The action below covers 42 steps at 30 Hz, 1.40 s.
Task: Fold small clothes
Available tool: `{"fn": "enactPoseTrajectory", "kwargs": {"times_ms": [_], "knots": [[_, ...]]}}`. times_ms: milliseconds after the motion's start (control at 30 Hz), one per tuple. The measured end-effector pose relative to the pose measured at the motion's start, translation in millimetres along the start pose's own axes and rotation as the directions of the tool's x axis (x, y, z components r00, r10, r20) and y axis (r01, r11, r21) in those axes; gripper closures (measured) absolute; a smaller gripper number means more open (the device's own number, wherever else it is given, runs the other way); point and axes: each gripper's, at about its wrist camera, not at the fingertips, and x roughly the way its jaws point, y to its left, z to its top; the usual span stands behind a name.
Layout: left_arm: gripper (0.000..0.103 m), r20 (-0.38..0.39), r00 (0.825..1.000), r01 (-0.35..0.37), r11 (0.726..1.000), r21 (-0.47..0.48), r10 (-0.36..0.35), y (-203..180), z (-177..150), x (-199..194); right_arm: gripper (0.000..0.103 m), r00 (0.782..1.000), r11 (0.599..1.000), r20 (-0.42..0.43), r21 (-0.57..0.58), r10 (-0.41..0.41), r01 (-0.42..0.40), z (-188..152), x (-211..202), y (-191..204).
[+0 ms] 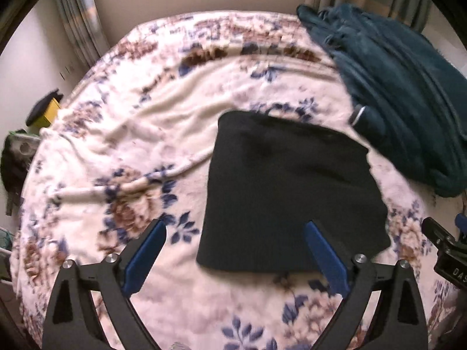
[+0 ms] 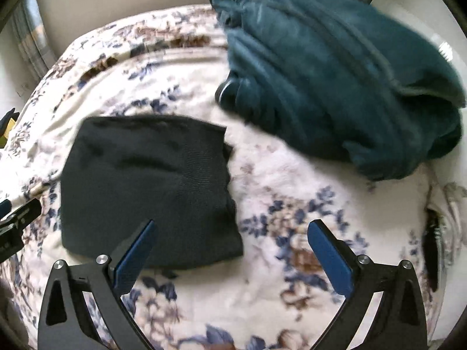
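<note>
A black knit garment (image 1: pixel 289 186) lies folded flat into a rough rectangle on the floral blanket (image 1: pixel 140 134); it also shows in the right wrist view (image 2: pixel 146 186). My left gripper (image 1: pixel 235 227) is open and empty, hovering over the garment's near left edge, its right finger above the cloth. My right gripper (image 2: pixel 230 227) is open and empty over the garment's near right corner, its left finger above the cloth. The right gripper's body (image 1: pixel 446 250) shows at the right edge of the left wrist view. The left gripper's body (image 2: pixel 14 221) shows at the left edge of the right wrist view.
A heap of dark teal fleece clothing (image 1: pixel 408 93) lies at the back right of the bed, also in the right wrist view (image 2: pixel 344 87). Curtains (image 1: pixel 76 20) and a wall stand behind. A yellow box (image 1: pixel 46 113) and clutter sit off the bed's left edge.
</note>
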Motion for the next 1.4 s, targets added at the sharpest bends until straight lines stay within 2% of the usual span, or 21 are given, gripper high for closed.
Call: {"fn": "enactPoseTrajectory", "kwargs": {"times_ms": [133,367,733,900,1133,1400], "knots": [[0.005,0.048,0.999,-0.017,1.0,-0.006,0.017,-4,-5,-54,0.0,0.999,1.0,0.042,0.0,-0.012,0.012,-10,-61,-8],[0.005,0.115,0.993,0.003,1.0,0.001,-0.003,-16,-22,-152,0.0,0.992,1.0,0.126,0.007,-0.003,0.002,-34,-181,-28],[0.005,0.211,0.977,0.019,1.0,-0.014,-0.015,-17,-70,-306,0.0,0.962,1.0,0.272,-0.013,0.012,-0.008,-90,-375,-52],[0.005,0.272,0.962,0.025,1.0,-0.006,-0.022,-18,-97,-376,0.0,0.949,0.999,0.314,-0.025,0.036,-0.03,-119,-448,-62],[0.005,0.321,0.947,0.026,1.0,-0.001,-0.025,-18,-122,-437,0.0,0.929,0.998,0.365,-0.041,0.059,-0.047,-154,-535,-76],[0.005,0.36,0.933,0.02,1.0,-0.016,-0.013,-17,-142,-475,0.0,0.919,0.996,0.386,-0.043,0.087,-0.077,-184,-588,-86]]}}
